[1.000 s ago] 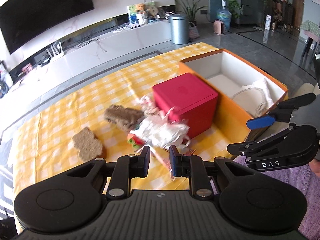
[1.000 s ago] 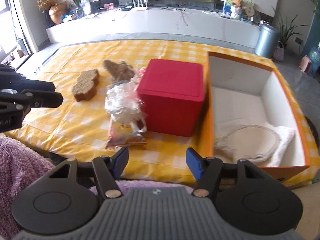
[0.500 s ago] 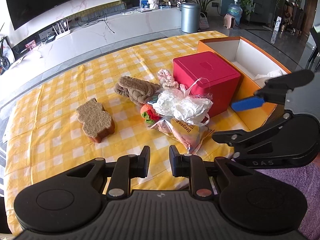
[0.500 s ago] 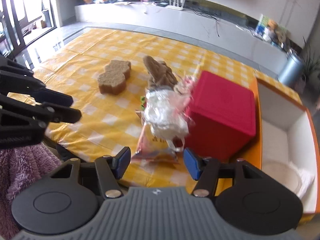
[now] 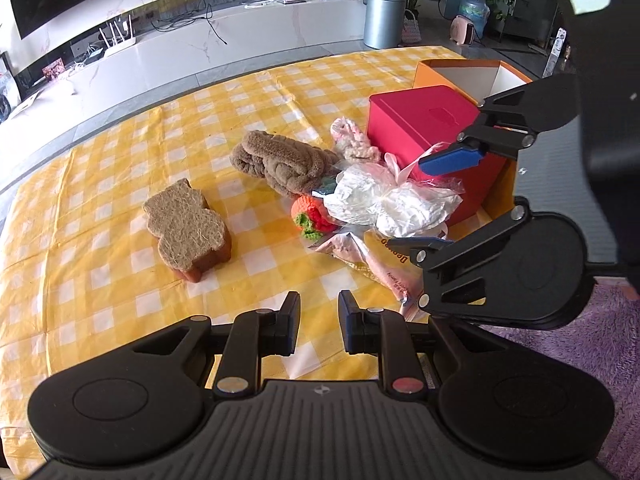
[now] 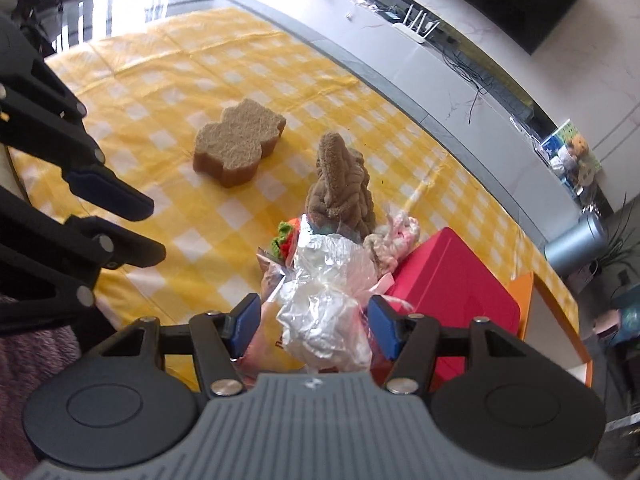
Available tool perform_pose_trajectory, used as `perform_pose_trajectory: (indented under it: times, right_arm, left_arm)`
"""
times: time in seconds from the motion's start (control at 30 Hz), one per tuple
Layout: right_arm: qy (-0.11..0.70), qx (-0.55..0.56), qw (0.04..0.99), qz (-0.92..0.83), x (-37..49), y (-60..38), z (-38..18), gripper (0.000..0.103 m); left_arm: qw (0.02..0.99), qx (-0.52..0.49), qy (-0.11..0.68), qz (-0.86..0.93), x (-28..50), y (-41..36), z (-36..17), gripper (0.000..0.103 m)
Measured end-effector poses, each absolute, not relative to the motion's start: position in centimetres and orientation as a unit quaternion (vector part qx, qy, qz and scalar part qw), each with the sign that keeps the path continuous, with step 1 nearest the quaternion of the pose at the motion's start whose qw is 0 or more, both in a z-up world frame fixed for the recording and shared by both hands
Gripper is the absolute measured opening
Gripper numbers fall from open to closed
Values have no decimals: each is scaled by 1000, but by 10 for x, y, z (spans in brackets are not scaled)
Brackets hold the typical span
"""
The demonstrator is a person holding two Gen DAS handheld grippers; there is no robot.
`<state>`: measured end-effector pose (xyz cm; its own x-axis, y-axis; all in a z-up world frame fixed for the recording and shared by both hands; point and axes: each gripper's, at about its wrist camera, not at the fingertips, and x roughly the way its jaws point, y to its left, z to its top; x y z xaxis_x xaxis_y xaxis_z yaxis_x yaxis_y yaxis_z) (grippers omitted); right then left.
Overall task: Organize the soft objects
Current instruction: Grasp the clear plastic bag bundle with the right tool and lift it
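Soft things lie piled on the yellow checked cloth: a bread-shaped sponge (image 5: 188,228) (image 6: 236,146), a brown knotted plush (image 5: 284,164) (image 6: 340,184), an orange and green crochet piece (image 5: 312,218) (image 6: 286,240), a pink knit (image 5: 354,140) (image 6: 396,236), a crumpled clear plastic bag (image 5: 392,200) (image 6: 328,304) and a pink snack packet (image 5: 380,264). My right gripper (image 6: 314,322) (image 5: 436,204) straddles the plastic bag, and its pads stand off it. My left gripper (image 5: 320,328) (image 6: 140,228) hovers near the table's front edge with a narrow gap and nothing between the fingers.
A red lidded box (image 5: 424,128) (image 6: 452,280) stands right behind the pile, against an open orange box (image 5: 460,74) (image 6: 524,284). Purple fluffy fabric (image 5: 580,360) (image 6: 24,360) lies below the table's near edge. A low white console and a metal bin (image 5: 384,16) stand beyond the table.
My right gripper has rolled and swung left from in front of the red box, and now sits over the plastic bag. My left gripper has sunk and shifted left of the pile.
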<state>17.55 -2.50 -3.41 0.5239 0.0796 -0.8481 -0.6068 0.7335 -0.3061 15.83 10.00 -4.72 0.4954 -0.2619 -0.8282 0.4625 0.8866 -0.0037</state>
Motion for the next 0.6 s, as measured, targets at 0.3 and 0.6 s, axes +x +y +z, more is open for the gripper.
perform_pose_trajectory:
  times: [0.3, 0.6]
  right_arm:
    - [450, -346, 795, 214, 187, -15, -62, 62]
    - [461, -363, 783, 203, 193, -17, -81, 52]
  left_arm:
    - [850, 103, 469, -217, 168, 101, -60, 24]
    - [847, 99, 476, -215, 168, 105, -64, 24]
